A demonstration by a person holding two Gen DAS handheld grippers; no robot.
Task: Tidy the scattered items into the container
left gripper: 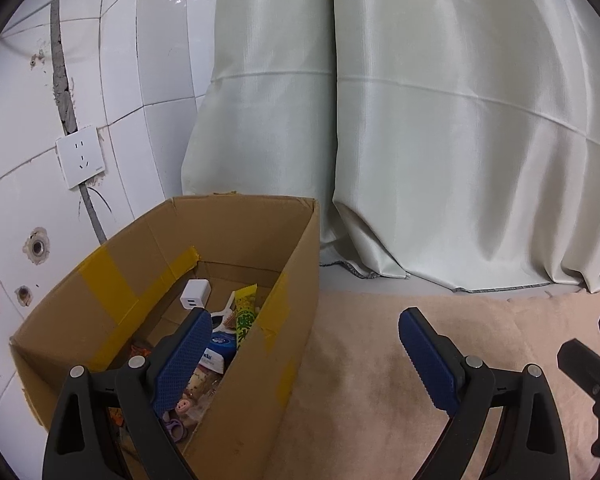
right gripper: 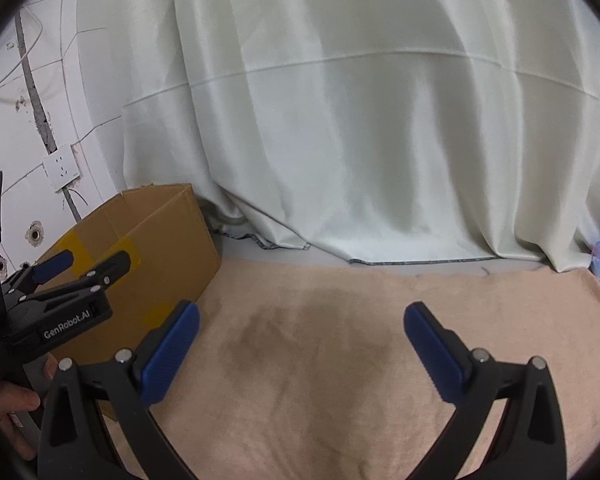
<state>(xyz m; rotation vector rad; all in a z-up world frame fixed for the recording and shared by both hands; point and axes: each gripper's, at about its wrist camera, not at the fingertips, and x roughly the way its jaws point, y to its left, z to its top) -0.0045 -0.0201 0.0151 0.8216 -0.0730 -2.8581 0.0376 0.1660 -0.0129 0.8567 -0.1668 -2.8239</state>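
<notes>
Cardboard box holds glossy packets; both ribbed-padded claws, left claw and right claw, gape empty.

White tiled wall with socket and drill holes, pale green curtain, beige cloth underneath

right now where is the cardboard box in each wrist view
Left wrist view: the cardboard box fills the lower left, open top toward the camera, items visible inside, left finger over its right wall.
Right wrist view: the cardboard box sits at middle left, on the beige cloth's edge, contents hidden.
Shared landmark: the white wall socket above the box.
</notes>
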